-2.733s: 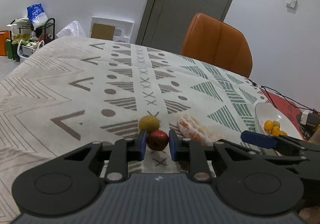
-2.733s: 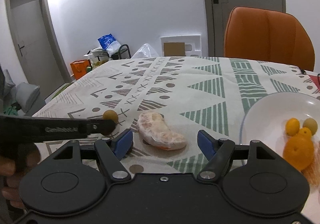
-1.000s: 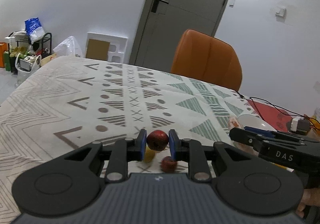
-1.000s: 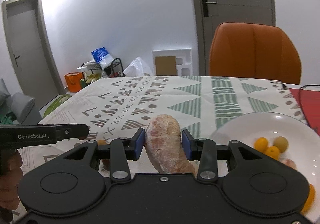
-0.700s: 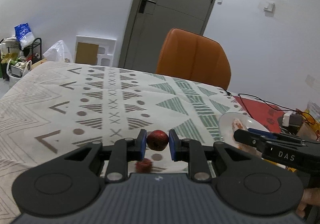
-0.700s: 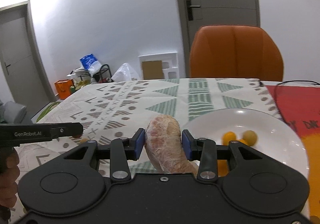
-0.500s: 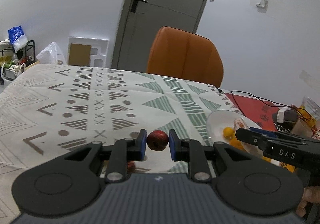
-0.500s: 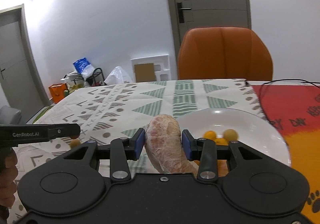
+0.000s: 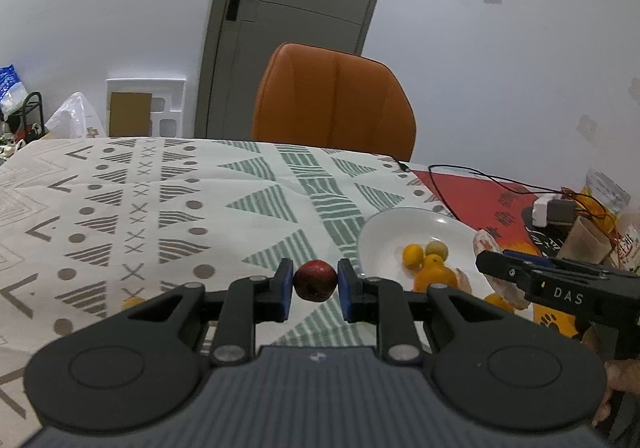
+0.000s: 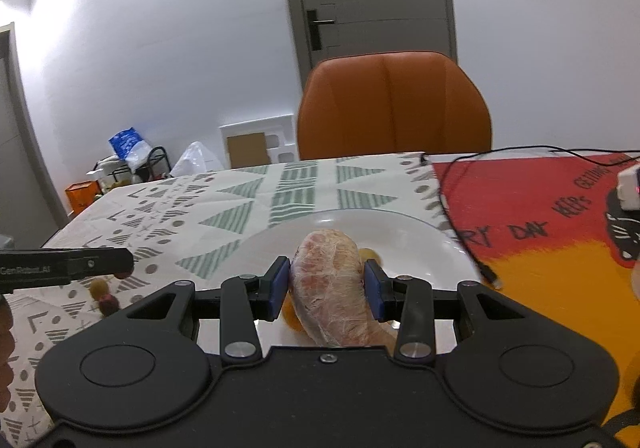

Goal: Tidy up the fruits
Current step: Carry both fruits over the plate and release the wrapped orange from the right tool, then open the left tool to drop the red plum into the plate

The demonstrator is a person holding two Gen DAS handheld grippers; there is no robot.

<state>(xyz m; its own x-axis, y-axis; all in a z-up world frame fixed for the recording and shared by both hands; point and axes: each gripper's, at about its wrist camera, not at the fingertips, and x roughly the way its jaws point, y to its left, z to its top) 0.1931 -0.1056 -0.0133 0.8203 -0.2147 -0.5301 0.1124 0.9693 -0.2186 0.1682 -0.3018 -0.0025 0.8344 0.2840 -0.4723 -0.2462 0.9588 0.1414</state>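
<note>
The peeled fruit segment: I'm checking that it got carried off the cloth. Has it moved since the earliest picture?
Yes. The peeled fruit segment, clamped in the right claw, went from the tablecloth rightward to over the white plate.

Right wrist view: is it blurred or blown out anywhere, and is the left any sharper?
Right wrist view: ceiling light glare at top left; the orange chair edges smear slightly, though the wrapped fruit in the right gripper is sharp. Left wrist view: crisper, evenly lit; red fruit and white plate clear; fisheye bends the door frame.

Wrapped fruit [image 10: 332, 284] hides most fruits on the plate [image 10: 424, 244]
</note>
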